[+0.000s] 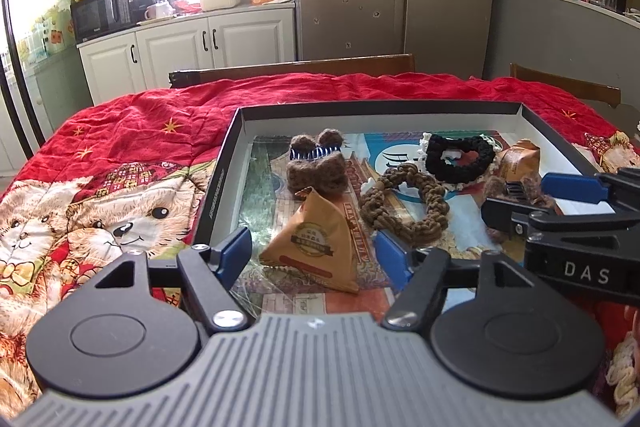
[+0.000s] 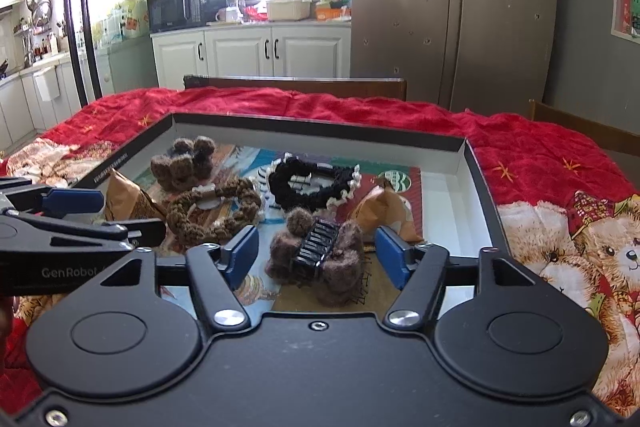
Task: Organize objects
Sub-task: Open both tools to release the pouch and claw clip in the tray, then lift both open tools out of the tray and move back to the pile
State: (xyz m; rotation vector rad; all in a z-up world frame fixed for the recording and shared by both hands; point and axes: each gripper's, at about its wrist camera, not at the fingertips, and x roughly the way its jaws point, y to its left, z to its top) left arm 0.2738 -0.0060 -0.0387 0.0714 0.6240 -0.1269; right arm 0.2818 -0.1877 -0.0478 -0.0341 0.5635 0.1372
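Claw, left: left claw (image 1: pixel 314 253) stands wide open and holds nothing; the triangular brown packet (image 1: pixel 316 247) lies between its blue pads, apparently untouched.
Claw, right: right claw (image 2: pixel 316 253) stands wide open and holds nothing; a fuzzy brown hair clip (image 2: pixel 320 259) with a black comb lies between its pads, contact not discernible.
Container: shallow black-rimmed box lid (image 1: pixel 224 163) rests on the table, which carries a red bear-print cloth (image 1: pixel 120 147).
Contents: second fuzzy brown clip (image 1: pixel 316 163), brown braided scrunchie (image 1: pixel 404 199), black scrunchie (image 1: pixel 460 157) and a second brown packet (image 1: pixel 520 159) all lie inside the lid.
Progress: judged early or mid-task; the items sit mixed together, like kinds not grouped, and no sorted destination is visible.
Remaining: judged that each claw has yet to close on the item in front of it and move it to its place.
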